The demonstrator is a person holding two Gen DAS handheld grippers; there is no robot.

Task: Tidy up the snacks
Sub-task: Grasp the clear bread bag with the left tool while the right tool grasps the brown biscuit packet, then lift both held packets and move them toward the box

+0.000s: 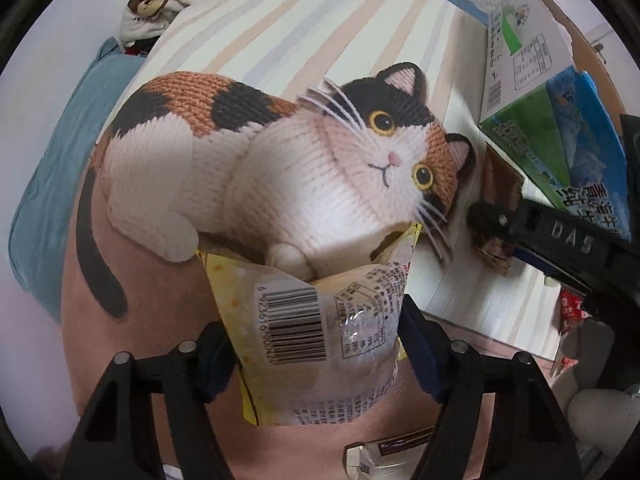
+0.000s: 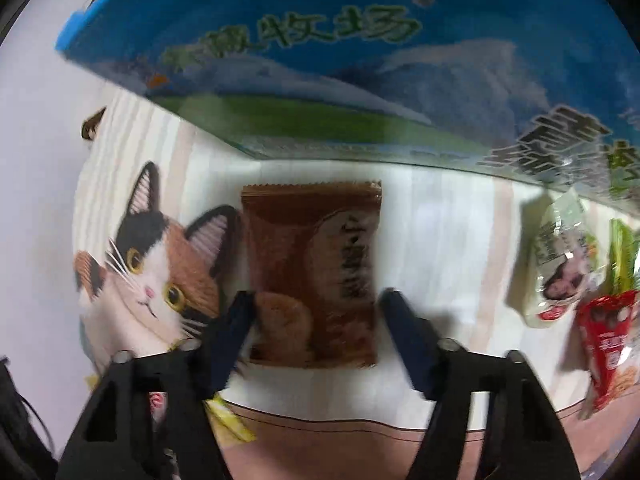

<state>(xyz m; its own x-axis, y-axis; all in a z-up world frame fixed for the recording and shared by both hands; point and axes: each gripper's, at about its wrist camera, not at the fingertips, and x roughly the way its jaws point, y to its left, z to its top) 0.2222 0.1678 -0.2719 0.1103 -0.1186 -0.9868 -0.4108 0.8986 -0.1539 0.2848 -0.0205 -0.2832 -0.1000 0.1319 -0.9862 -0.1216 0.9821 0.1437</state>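
Note:
A yellow and clear snack packet [image 1: 320, 320] with a barcode stands bowed between the fingers of my left gripper [image 1: 316, 344], which is shut on its two sides above the cat-print mat [image 1: 280, 140]. A brown snack packet [image 2: 312, 272] lies flat on the mat [image 2: 152, 272] beside the cat's ear. My right gripper [image 2: 318, 312] straddles it, pointing down. Its left finger [image 2: 236, 324] touches the packet's edge and its right finger [image 2: 400, 320] stands a little clear, so it is open. In the left wrist view, one finger of the right gripper [image 1: 560, 236] reaches over that brown packet [image 1: 500, 184].
A blue and green box [image 2: 320, 60] stands just beyond the brown packet. A white and green packet [image 2: 560, 272] and a red one [image 2: 608, 340] lie to the right. Another packet [image 1: 376, 460] lies under my left gripper. A white carton [image 1: 520, 40] and a blue cloth [image 1: 52, 160] border the mat.

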